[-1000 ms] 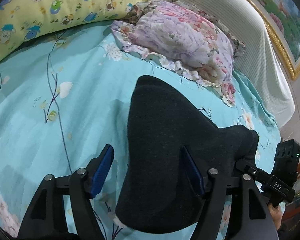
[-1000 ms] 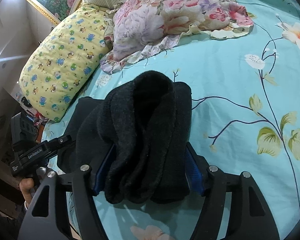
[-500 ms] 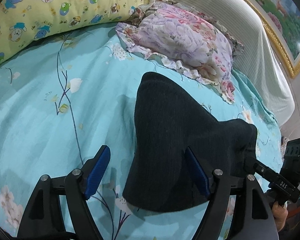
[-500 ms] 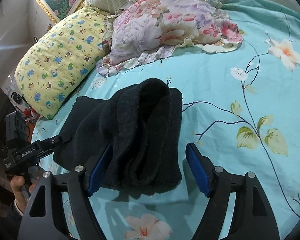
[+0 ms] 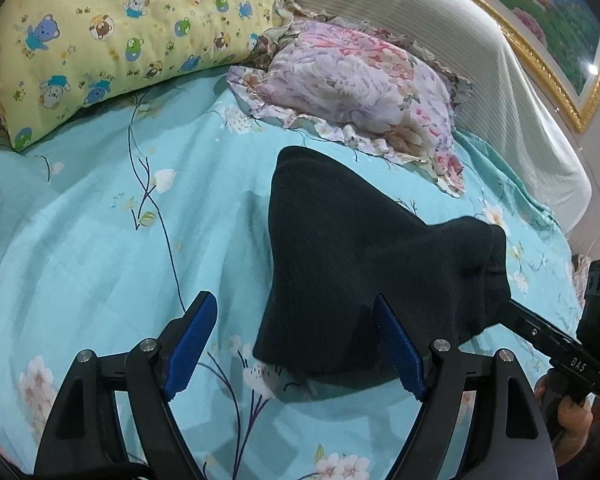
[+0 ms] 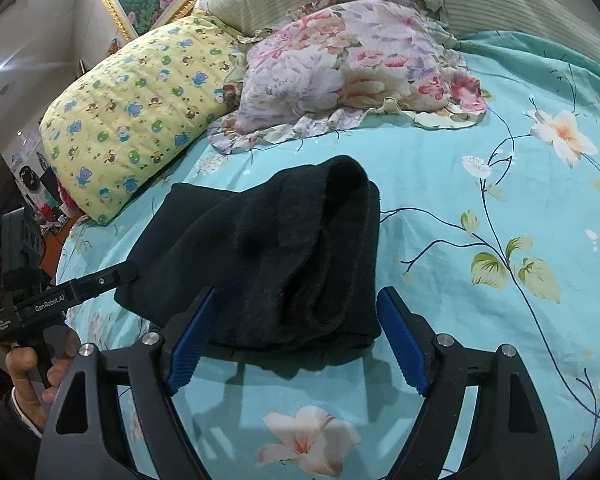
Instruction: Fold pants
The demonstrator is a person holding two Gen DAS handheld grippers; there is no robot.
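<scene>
The black pants lie folded in a thick bundle on the turquoise flowered sheet. My left gripper hovers at their near left corner. Its jaws are opening, and the corner lies between the blue pads without touching the left one. In the right wrist view the bundle's rolled end sits just ahead of my right gripper. Those jaws are opening too, and the pads stand clear on either side of the near edge. Each hand's grip shows at the side of the other's view.
A yellow cartoon-print pillow and a floral ruffled pillow lie at the head of the bed. Behind them are a striped cream headboard cover and a gold-framed picture. The bed's edge runs near the person's hand.
Both grippers have drawn back and slightly up from the pants, and their jaws have widened. The right gripper let go of the rolled end, which now rests on the sheet.
</scene>
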